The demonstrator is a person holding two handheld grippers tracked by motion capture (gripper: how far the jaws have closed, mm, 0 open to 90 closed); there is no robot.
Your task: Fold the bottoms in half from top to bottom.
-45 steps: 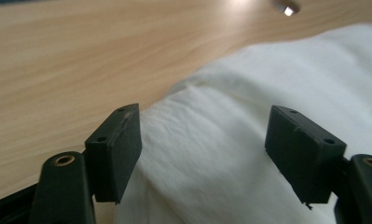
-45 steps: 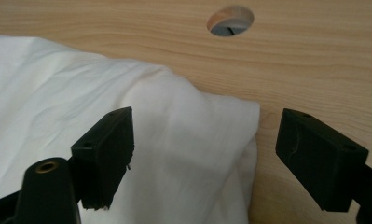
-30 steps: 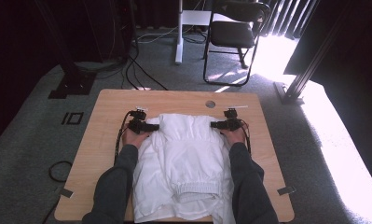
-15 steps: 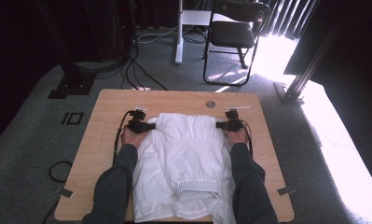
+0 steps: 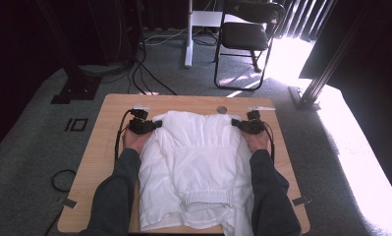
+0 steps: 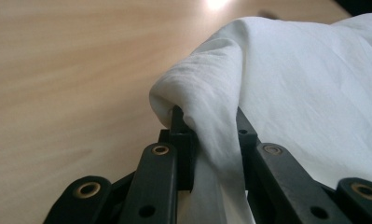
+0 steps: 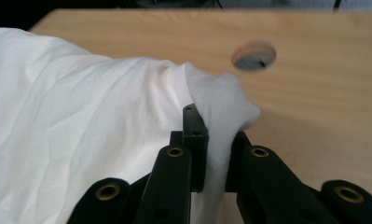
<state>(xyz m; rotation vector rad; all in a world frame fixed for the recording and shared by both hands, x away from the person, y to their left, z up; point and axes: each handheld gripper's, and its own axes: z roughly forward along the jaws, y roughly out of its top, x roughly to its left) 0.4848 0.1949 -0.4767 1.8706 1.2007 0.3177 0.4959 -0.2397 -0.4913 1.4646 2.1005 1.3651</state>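
Garment point(image 5: 196, 167) is lying spread on the table point(image 5: 100, 147), running from the middle down to the 6 o'clock edge, where the hem is hanging a little over. It's white, thin and wrinkly, with a gathered band near the bottom.

Both grippers are working the far corners. The left gripper point(image 5: 152, 125) is sitting at about 10 o'clock on the table, clenched on a bunched fold of cloth; in the left gripper view that fold point(image 6: 193, 107) is draping over the jaws with fabric pinched between them. The right gripper point(image 5: 240, 124) is at about 2 o'clock, doing the same, clamped on a puckered corner point(image 7: 221, 100), with the round hole point(image 7: 253, 55) in the tabletop just past it.

Looks to me like they're folding or pulling the top edge. If I were doing this, I'd be lifting both hands together at the same height, keeping the edge between them taut so it isn't sagging in the middle. Thin cloth like this is probably slipping easily, so I'd be keeping the squeeze firm. I'd also be watching that only the intended layer is caught; I can't tell how many layers are in each pinch.
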